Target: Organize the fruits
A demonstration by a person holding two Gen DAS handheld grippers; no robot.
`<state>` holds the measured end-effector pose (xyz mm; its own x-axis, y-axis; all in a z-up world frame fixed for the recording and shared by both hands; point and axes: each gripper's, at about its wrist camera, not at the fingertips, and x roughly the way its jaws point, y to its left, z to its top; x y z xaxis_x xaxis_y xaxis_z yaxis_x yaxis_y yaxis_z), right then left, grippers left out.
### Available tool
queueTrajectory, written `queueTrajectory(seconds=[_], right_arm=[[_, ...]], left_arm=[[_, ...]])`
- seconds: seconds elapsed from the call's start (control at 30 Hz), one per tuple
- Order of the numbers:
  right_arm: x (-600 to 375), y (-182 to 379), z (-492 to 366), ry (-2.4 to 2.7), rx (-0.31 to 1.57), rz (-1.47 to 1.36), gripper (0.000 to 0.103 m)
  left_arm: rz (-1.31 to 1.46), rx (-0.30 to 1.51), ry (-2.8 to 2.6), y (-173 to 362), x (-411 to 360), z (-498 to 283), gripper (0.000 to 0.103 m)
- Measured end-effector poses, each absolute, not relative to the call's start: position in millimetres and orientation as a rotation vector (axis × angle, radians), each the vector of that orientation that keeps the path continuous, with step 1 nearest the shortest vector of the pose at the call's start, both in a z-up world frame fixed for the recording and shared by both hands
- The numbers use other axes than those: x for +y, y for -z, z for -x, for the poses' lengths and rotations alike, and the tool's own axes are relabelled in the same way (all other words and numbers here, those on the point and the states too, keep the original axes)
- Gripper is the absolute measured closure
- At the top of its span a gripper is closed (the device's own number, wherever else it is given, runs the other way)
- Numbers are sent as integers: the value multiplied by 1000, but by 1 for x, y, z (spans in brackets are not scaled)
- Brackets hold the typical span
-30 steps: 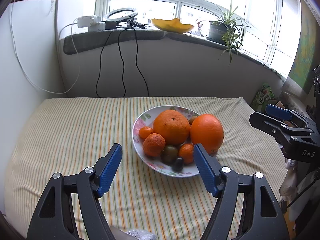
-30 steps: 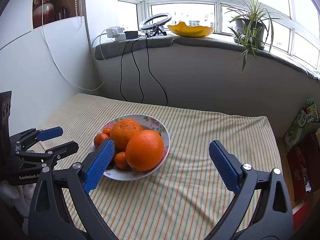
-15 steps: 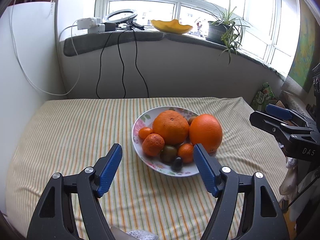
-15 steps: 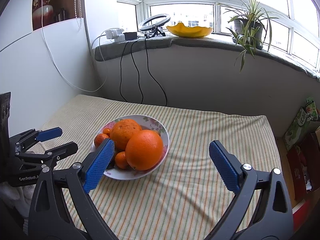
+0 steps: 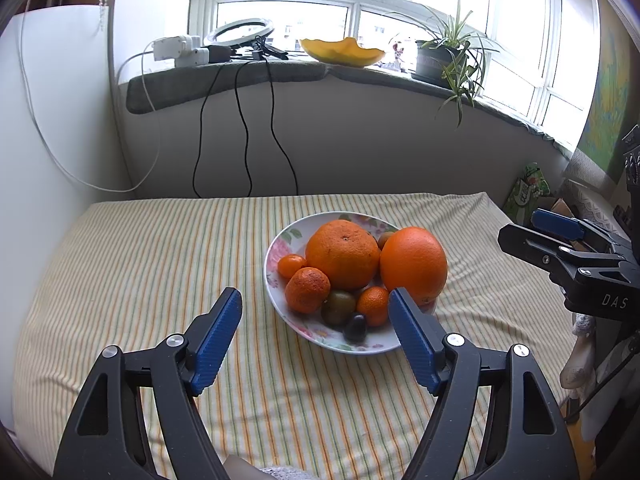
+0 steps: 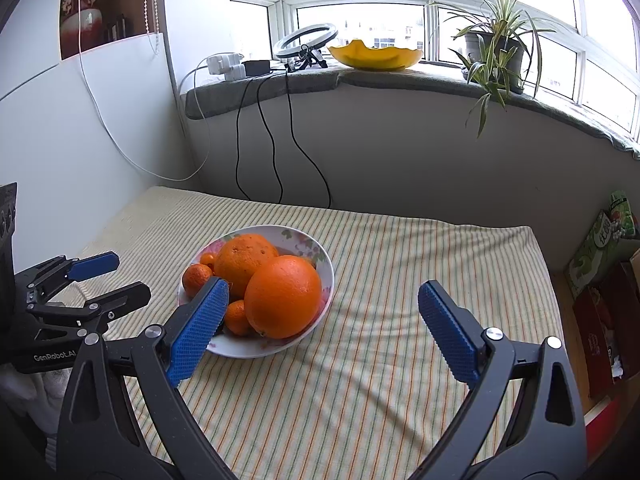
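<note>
A flowered white plate (image 5: 280,245) (image 6: 316,252) sits mid-table on the striped cloth. It holds two large oranges (image 5: 343,254) (image 5: 413,265), also in the right wrist view (image 6: 283,297) (image 6: 245,258), several small mandarins (image 5: 307,289), a green-brown fruit (image 5: 338,306) and a dark plum (image 5: 355,327). My left gripper (image 5: 315,314) is open and empty, just in front of the plate. My right gripper (image 6: 323,308) is open and empty, near the plate's right side. Each gripper shows at the edge of the other's view (image 5: 556,240) (image 6: 92,280).
The striped cloth (image 5: 152,264) covers the table. Behind are a wall, dangling cables (image 5: 244,132) and a windowsill with a yellow bowl (image 5: 342,51), ring light (image 5: 242,32) and potted plant (image 5: 448,56). Boxes (image 6: 600,248) stand off the right edge.
Both views have shifted very slightly; the plate sits a touch nearer the left gripper. Both grippers stay open and empty.
</note>
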<state>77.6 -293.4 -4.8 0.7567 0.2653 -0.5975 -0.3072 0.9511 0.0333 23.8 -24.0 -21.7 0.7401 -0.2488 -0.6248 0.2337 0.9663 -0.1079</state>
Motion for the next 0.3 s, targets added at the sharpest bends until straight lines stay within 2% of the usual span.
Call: queueTrajectory(seconds=[0.3], right_arm=[[-296, 7, -80, -306, 646, 66, 5]], left_arm=[[28, 689, 260, 24, -24, -26, 27]])
